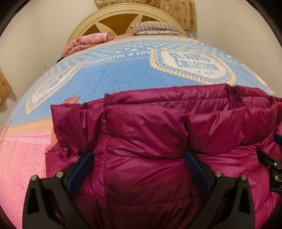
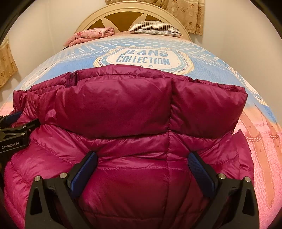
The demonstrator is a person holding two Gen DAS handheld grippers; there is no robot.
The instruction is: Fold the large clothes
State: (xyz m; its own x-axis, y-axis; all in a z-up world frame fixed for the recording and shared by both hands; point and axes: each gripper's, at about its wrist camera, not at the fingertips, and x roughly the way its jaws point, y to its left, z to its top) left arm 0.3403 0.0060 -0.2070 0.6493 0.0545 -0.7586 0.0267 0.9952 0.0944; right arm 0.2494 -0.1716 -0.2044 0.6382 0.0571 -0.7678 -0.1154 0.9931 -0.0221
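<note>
Blue-and-pink printed bedspread [image 2: 208,58] covers a bed with a cream headboard [image 1: 112,14]. On its near end lies a magenta down jacket [image 2: 123,105], partly folded. Both the left gripper [image 1: 139,158] and right gripper [image 2: 142,160] rest spread wide over its quilted fabric, clasping nothing.

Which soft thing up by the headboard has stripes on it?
The pillow on the right has dark stripes. The folded blanket to its left is pink and flowery instead.
</note>
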